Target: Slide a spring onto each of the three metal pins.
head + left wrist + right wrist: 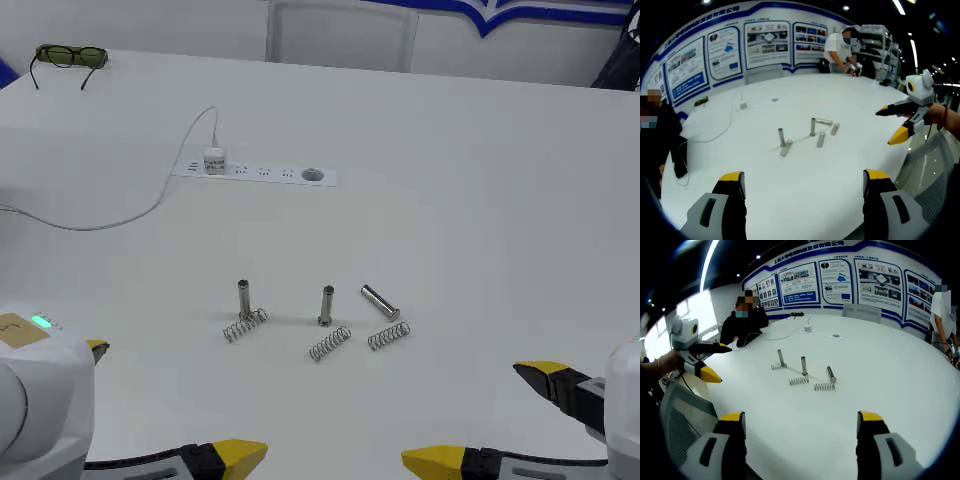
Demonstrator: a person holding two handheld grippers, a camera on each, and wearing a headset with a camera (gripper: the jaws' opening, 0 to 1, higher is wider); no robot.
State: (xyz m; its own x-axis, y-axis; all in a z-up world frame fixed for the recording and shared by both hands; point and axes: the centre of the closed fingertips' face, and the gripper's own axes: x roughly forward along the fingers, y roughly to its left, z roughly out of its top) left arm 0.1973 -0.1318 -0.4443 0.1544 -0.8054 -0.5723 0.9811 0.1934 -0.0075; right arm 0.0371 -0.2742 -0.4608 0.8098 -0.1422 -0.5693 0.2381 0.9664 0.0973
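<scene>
**Both claws empty & wide, springs ahead**

My left gripper (804,176) & right gripper (799,416): jaws well apart, holding nothing, over the near side of the table (480,200). Mid-table ahead: left pin (243,297) & middle pin (327,304) upright, right pin (379,302) lying flat, axis far-left to near-right. Left spring (245,325), middle spring (329,343), right spring (389,335) lie just nearside, slanted. Right spring's closer to my right claw, I reckon. Head view gives the springs' lie clearest; each gripper view catches the other claw open.

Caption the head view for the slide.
Three springs lie beside three metal pins, two upright, one on its side, on a white table; left gripper and right gripper open, empty.
</scene>
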